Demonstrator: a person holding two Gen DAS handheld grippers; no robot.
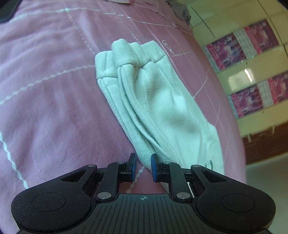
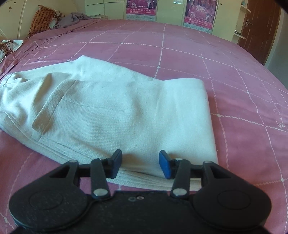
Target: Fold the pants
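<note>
White pants [image 2: 117, 111] lie folded in layers on a pink quilted bed. In the left wrist view the pants [image 1: 162, 108] run from the gathered waistband [image 1: 133, 54] at the far end toward my left gripper [image 1: 143, 166]. The left gripper is open and empty, with a corner of the pants between its blue pads. My right gripper [image 2: 140, 165] is open and empty, just above the near edge of the folded pants, where stacked layers show [image 2: 144, 180].
The pink bedspread [image 2: 234, 90] extends wide to the right and far side. Pillows and a grey cloth [image 2: 72, 18] lie at the headboard end. Cabinets with pink posters [image 2: 198, 12] stand beyond the bed. The bed's edge [image 1: 234, 126] drops to the floor at right.
</note>
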